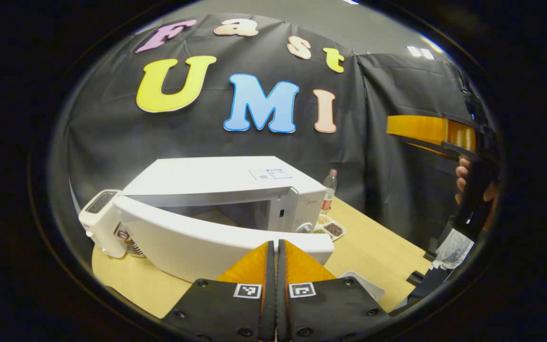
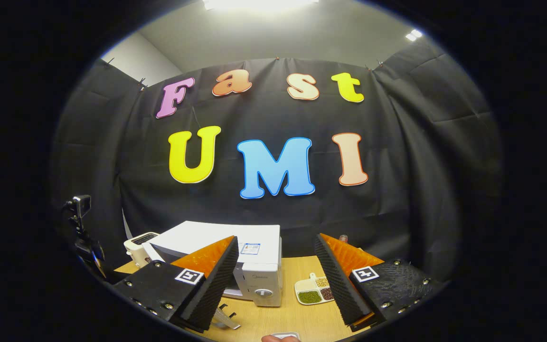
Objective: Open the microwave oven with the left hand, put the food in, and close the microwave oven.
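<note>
Left gripper view
Surface: wooden table (image 1: 378, 247) before black cloth booth wall (image 1: 207, 133).
Microwave oven (image 1: 221, 185): white, on the table, its door (image 1: 197, 242) swung partly open, cavity visible behind.
Left gripper (image 1: 276, 259): orange fingers (image 1: 249, 268) pressed together with nothing between them, tips at the door's top edge; contact cannot be told.
Toaster (image 1: 99, 216): white, just beside the microwave's far side.
Bottle (image 1: 329, 189): upright, behind the microwave's control end.
Food tray (image 1: 330, 227): divided dish with grains, near the bottle.
Right gripper (image 1: 437, 135): raised at the far edge, held by a hand (image 1: 466, 178).

Right gripper view
Right gripper (image 2: 276, 266): fingers (image 2: 207, 266) wide apart, holding nothing, above the table (image 2: 297, 318).
Microwave oven (image 2: 254, 266): between the fingers, door ajar.
Food tray (image 2: 314, 290): on the table, just beside the microwave, green and brown contents.
Toaster (image 2: 138, 244): beside the microwave.
Camera on stand (image 2: 80, 209): at the edge.
</note>
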A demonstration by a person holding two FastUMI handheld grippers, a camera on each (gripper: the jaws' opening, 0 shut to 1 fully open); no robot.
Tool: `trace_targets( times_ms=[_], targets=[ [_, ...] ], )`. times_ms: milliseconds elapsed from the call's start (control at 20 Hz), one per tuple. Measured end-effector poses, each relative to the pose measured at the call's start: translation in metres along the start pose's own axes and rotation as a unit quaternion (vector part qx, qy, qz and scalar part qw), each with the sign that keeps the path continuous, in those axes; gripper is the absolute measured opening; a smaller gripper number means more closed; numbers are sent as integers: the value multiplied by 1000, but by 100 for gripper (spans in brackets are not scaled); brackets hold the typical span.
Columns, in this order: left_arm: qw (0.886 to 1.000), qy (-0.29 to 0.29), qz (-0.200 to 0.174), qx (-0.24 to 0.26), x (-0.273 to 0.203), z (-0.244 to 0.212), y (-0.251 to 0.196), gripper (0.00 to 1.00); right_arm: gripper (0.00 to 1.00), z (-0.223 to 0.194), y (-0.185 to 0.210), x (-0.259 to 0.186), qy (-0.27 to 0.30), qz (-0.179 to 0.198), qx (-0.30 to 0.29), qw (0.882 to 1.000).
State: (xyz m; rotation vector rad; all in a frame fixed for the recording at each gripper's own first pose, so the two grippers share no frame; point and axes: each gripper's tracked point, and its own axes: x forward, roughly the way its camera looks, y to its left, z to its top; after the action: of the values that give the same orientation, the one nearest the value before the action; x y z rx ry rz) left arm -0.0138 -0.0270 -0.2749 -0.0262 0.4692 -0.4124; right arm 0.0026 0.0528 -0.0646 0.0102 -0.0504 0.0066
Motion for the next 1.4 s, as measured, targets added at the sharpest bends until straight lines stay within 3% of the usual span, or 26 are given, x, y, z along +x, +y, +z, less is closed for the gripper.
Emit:
trace_targets(
  times_ms=[700, 1150, 1400],
  targets=[
    [999, 13, 11, -29, 66, 5, -3, 7, 98, -12, -49, 7, 18, -31, 5, 999],
    [996, 4, 17, -85, 104, 18, 7, 7, 98, -14, -75, 8, 22, -53, -3, 998],
    [997, 6, 30, -66, 110, 15, 8, 7, 98, -24, -74, 16, 31, -54, -2, 998]
  ],
)
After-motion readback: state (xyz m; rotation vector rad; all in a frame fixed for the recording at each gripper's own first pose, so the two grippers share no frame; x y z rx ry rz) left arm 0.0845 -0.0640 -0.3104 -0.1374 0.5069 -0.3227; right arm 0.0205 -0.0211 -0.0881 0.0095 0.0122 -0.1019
